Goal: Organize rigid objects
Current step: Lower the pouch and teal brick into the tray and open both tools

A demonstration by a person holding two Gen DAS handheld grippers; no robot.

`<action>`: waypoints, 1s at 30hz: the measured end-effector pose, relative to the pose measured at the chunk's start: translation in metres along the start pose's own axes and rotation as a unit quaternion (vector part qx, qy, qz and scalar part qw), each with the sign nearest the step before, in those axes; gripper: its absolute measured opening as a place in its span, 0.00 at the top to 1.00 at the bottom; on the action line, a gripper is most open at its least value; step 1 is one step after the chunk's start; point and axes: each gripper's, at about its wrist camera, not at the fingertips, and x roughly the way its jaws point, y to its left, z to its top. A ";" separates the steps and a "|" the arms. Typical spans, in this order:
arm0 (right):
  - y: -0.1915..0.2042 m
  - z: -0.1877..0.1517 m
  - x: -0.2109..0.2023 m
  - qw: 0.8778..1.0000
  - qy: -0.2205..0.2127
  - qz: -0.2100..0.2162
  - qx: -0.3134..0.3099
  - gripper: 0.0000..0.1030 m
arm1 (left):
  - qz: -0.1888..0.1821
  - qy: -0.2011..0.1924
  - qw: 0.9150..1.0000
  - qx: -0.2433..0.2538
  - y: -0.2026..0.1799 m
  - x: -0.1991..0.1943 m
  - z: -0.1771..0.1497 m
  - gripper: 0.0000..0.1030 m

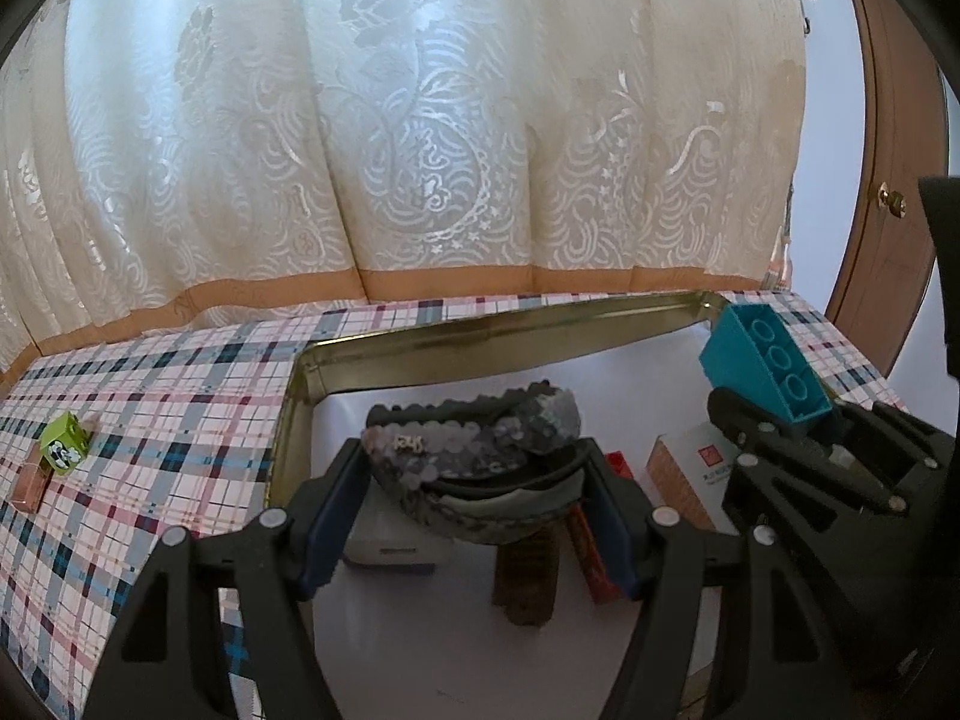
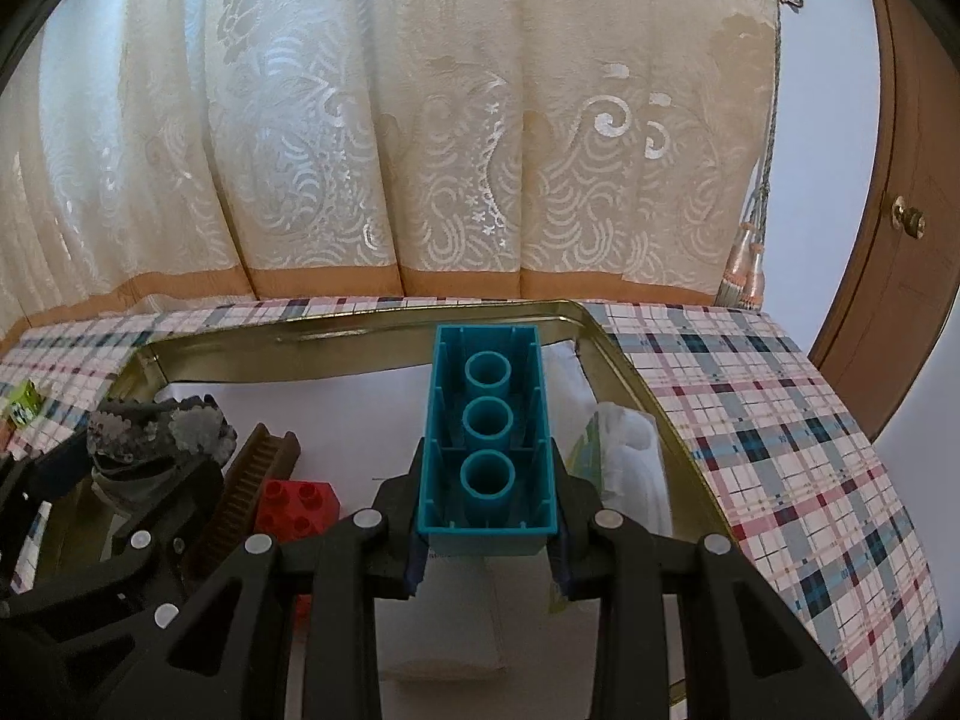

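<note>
My left gripper (image 1: 474,480) is shut on a sequined grey headband (image 1: 480,438) and holds it over the gold-rimmed tin tray (image 1: 480,330). My right gripper (image 2: 486,504) is shut on a teal toy brick (image 2: 486,420), hollow underside facing the camera, above the tray (image 2: 630,372). The brick also shows in the left wrist view (image 1: 762,366), held by the right gripper (image 1: 780,420). The left gripper (image 2: 132,480) with the headband (image 2: 156,432) shows at the left of the right wrist view.
In the tray lie a red brick (image 2: 294,504), a brown comb (image 2: 252,492), a white box (image 1: 390,546), a card box (image 1: 696,468) and a plastic bag (image 2: 624,450). A green cube (image 1: 63,441) and a pink block (image 1: 30,483) sit on the plaid tablecloth (image 1: 150,420). Curtain behind.
</note>
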 end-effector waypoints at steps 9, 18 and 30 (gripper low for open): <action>-0.003 0.000 -0.004 1.000 -0.011 0.014 0.017 0.66 | 0.003 0.002 1.000 -0.016 0.004 -0.002 0.001 0.25; -0.029 0.004 -0.023 0.993 -0.052 0.047 0.099 0.25 | 0.013 -0.033 0.997 -0.065 0.020 -0.017 0.004 0.00; -0.039 -0.001 -0.059 0.981 -0.135 0.023 0.141 0.25 | 0.028 -0.064 0.996 -0.059 0.045 -0.045 0.009 0.00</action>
